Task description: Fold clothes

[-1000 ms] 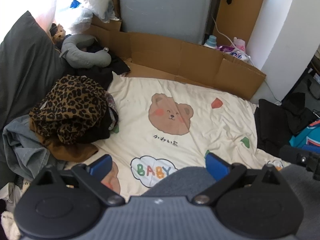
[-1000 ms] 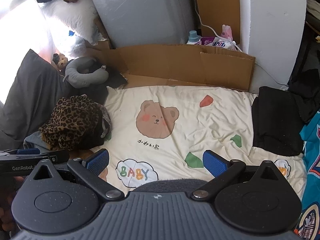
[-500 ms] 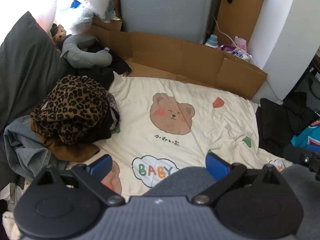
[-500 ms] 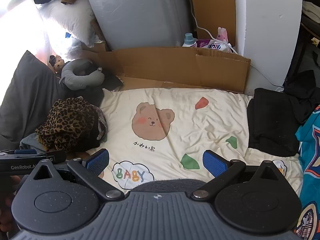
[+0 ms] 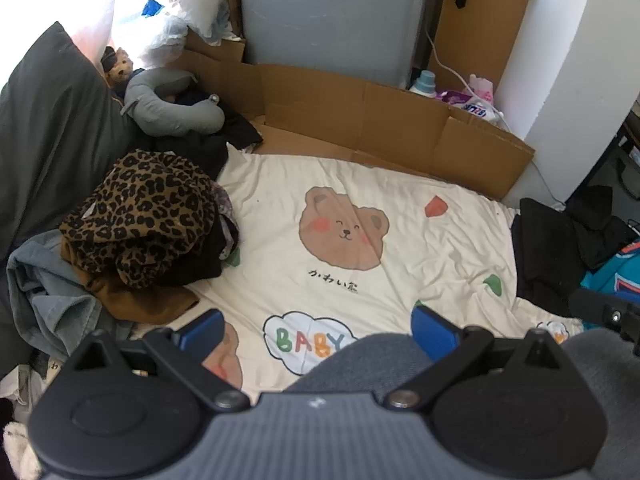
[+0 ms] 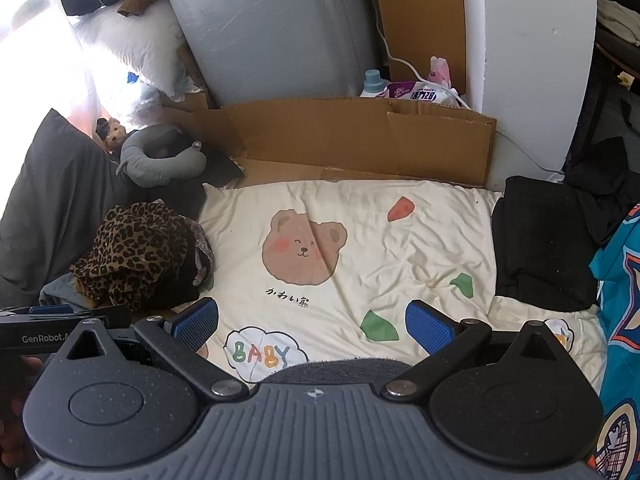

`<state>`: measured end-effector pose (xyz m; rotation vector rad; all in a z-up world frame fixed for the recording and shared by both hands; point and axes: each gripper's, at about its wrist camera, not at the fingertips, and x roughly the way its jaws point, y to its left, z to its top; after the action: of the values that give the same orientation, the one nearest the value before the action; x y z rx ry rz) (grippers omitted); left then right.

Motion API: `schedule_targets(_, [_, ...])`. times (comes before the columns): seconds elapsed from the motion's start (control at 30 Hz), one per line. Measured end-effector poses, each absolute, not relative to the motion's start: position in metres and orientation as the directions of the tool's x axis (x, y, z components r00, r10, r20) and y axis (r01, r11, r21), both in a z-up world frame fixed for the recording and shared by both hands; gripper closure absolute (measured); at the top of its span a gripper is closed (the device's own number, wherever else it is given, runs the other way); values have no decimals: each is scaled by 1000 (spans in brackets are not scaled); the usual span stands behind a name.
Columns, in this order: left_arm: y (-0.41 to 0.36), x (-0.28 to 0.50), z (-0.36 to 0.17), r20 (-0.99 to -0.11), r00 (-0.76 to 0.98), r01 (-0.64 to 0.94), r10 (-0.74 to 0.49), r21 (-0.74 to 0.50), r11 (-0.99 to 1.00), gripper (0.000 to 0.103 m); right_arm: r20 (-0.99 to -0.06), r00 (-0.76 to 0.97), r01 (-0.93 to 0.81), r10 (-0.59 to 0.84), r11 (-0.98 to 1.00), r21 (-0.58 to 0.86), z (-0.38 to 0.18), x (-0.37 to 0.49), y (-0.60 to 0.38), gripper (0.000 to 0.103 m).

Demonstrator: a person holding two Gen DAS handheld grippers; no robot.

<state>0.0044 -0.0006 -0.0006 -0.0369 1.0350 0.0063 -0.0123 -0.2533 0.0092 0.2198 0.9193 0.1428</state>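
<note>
We hover over the bed, left gripper and right gripper both spread wide, empty. Nothing picked yet: the unfolded clothes pile sits far left. Next we reach left and pinch a garment's edge.

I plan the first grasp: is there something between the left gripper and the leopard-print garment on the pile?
Nothing visible blocks it. The left gripper, jaws open, faces bare bear-print sheet; the leopard-print garment lies on top of the clothes pile, uncovered.
</note>
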Motion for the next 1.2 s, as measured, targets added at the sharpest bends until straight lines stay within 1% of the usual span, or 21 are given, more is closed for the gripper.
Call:
schedule_targets(0.33, [4, 2, -1, -856, 516, -27, -18, -37, 999, 2, -766, 599, -32, 236, 962, 271, 8, -14, -255, 0])
schedule_targets(0.6, [3, 0, 0, -853, 522, -35, -12, -35, 999, 2, -779, 567, -35, 267, 953, 302, 4, -6, -257, 0])
schedule_targets(0.87, [8, 2, 0, -866, 498, -42, -38, -68, 997, 2, -797, 554, -27, 241, 962, 272, 6, -5, -253, 0])
schedule_targets(1.2, [20, 3, 9, -860, 509, -48, -39, -74, 996, 2, -778, 587, -12, 225, 963, 269, 17, -13, -259, 0])
